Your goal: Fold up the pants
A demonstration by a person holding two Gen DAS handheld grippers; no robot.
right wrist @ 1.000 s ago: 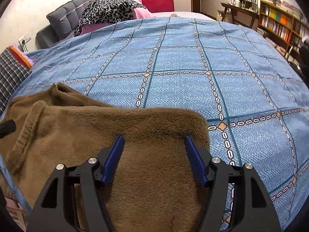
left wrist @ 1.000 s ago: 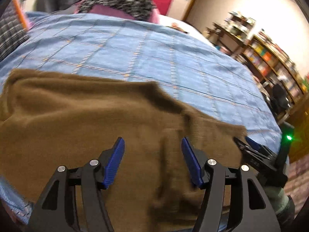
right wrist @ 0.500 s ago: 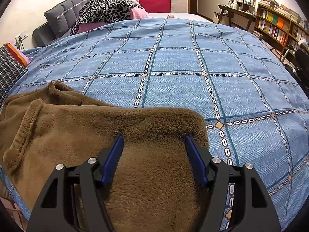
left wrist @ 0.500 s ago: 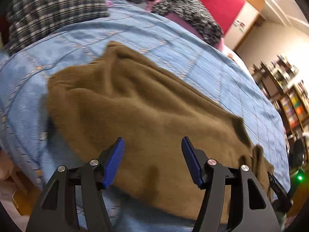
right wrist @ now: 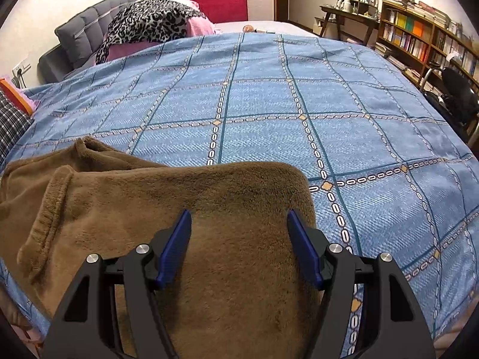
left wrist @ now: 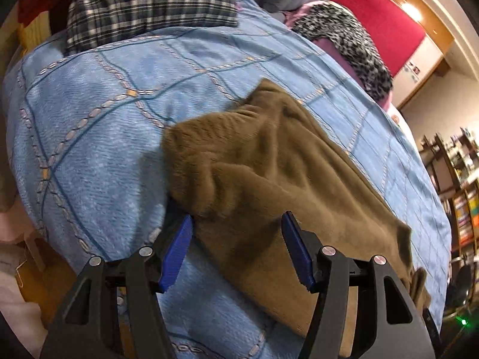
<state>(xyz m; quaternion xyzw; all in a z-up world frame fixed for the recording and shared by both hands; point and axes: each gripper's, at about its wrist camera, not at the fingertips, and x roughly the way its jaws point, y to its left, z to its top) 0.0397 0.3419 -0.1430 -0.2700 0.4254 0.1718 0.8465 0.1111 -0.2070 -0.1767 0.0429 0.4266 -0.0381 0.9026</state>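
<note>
The brown fleece pants (left wrist: pixel 269 185) lie folded on the blue checked bedspread (left wrist: pixel 98 137), along its near edge. My left gripper (left wrist: pixel 236 239) hovers open over the pants' left end. Its left fingertip (left wrist: pixel 184 230) sits right at the rumpled corner of the cloth, and the right one is over the fleece. Nothing is pinched. In the right wrist view the pants (right wrist: pixel 149 209) fill the lower left, with a ribbed hem at the far left. My right gripper (right wrist: pixel 239 239) stands open just above the rounded right end of the pants, its pads apart from the cloth.
A plaid cushion (left wrist: pixel 143 3) lies at the bed's left end. A leopard-print throw (right wrist: pixel 149 21) is draped by the grey headboard (right wrist: pixel 80 30). Bookshelves (right wrist: pixel 419 39) and a dark chair (right wrist: pixel 458 95) stand right of the bed. The bed's edge drops off near my left gripper.
My left gripper has swept leftward along the pants to their left end and rolled, so the view tilts. The right gripper has hardly moved. Both stayed open.
</note>
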